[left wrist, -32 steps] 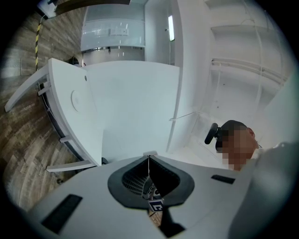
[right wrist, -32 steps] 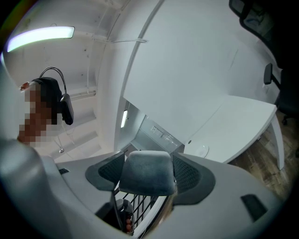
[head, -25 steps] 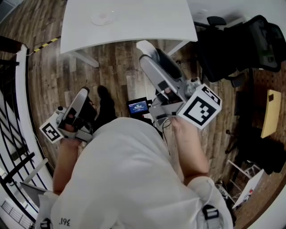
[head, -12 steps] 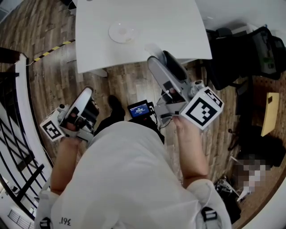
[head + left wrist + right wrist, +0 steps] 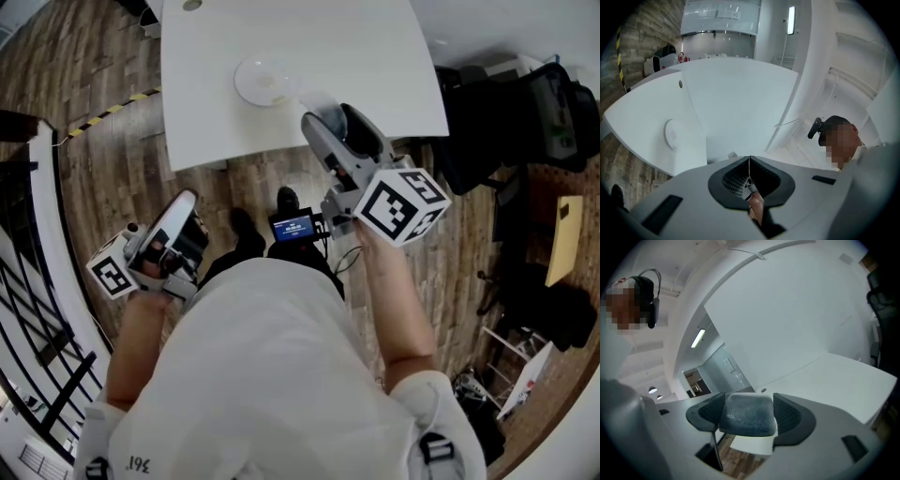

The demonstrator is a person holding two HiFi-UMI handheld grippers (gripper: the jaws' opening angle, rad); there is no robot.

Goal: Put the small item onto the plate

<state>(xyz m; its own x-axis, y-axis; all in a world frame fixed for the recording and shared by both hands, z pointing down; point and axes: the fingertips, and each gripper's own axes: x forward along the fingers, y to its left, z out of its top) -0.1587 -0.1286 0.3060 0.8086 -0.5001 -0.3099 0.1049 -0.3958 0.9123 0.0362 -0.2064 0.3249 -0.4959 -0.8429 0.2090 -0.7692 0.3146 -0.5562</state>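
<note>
— While we stand at the near edge of the white table (image 5: 375,56), what do we have in the right gripper (image 5: 326,116)?
— We have the small item (image 5: 747,414), a grey-blue padded block, pinched between its two dark jaws. They press on both its sides and are parted only by the block's width

— And where do we see it against the plate (image 5: 263,81)?
— We hold it raised by the table's near edge, close to the plate's right side in the head view and not on it. The plate, pale and round, sits on the tabletop towards the near-left corner

— What do we report of the left gripper (image 5: 186,202)?
— We carry it low at our left side, over the wooden floor (image 5: 122,141) and well apart from the table. Its jaws meet along a thin seam and grip nothing

— Anything else in our picture?
— Our right gripper's marker cube (image 5: 401,206) faces the head camera, just above our hand
</note>
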